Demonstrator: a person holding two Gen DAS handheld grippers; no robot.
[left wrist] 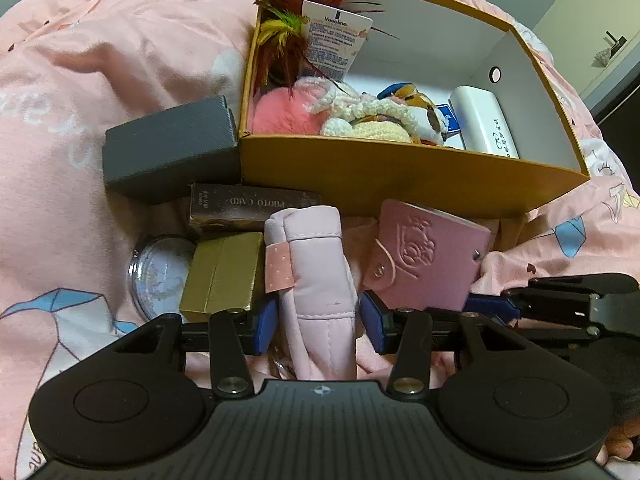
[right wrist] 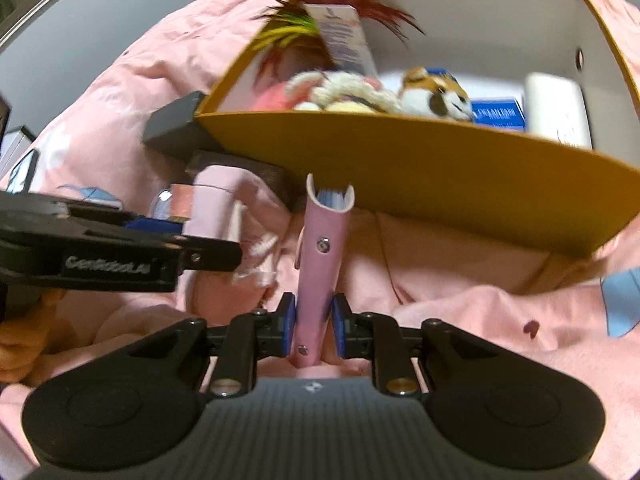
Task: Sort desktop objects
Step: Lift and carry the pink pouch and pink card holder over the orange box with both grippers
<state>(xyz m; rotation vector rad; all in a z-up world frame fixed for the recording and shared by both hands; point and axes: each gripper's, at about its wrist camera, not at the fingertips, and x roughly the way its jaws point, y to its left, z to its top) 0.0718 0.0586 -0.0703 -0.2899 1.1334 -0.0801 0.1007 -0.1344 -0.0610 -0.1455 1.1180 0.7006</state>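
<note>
A pale pink padded pouch (left wrist: 316, 264) lies on the pink bedding between the blue pads of my left gripper (left wrist: 320, 322), whose jaws stand around it with small gaps. My right gripper (right wrist: 314, 326) is shut on a pink embossed card holder (right wrist: 322, 264), holding it edge-on; the holder also shows in the left wrist view (left wrist: 424, 256). An orange open box (left wrist: 400, 176) behind holds plush toys (left wrist: 360, 114), feathers, a Vaseline card and a white case (left wrist: 484, 124).
A grey box (left wrist: 172, 152), a dark photo-card box (left wrist: 248, 204), a gold box (left wrist: 220, 272) and a clear round case (left wrist: 158, 272) lie left of the pouch. Rumpled pink bedding (left wrist: 100, 80) surrounds everything.
</note>
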